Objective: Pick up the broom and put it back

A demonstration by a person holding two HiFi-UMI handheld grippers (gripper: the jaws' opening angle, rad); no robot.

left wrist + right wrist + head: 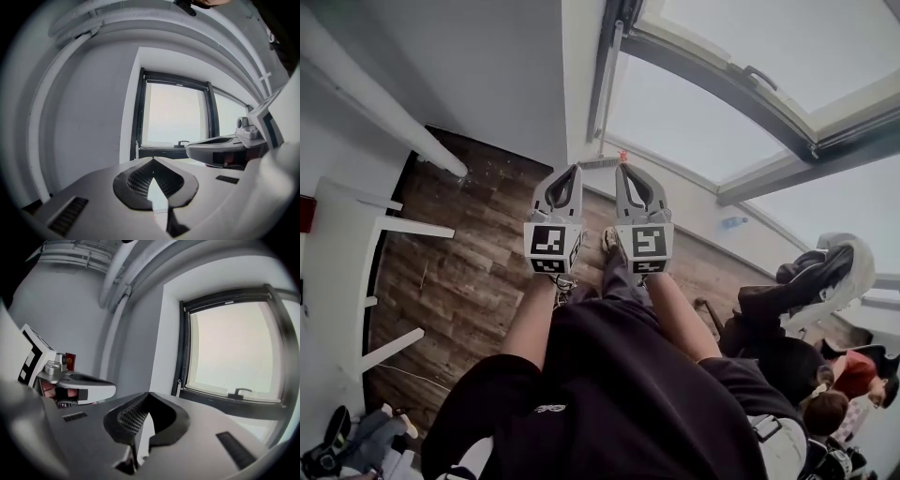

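Two tools closed, empty: left tool (575,171), right tool (621,170); facing window (229,348).

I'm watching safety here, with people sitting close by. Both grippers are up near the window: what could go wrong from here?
1. The left grey gripper and right grey gripper, both shut and empty, sit side by side and might knock together.
2. The slim pale pole by the dark window frame stands just ahead; a nudge may topple it.
3. The seated people at the right look close to any wide swing.
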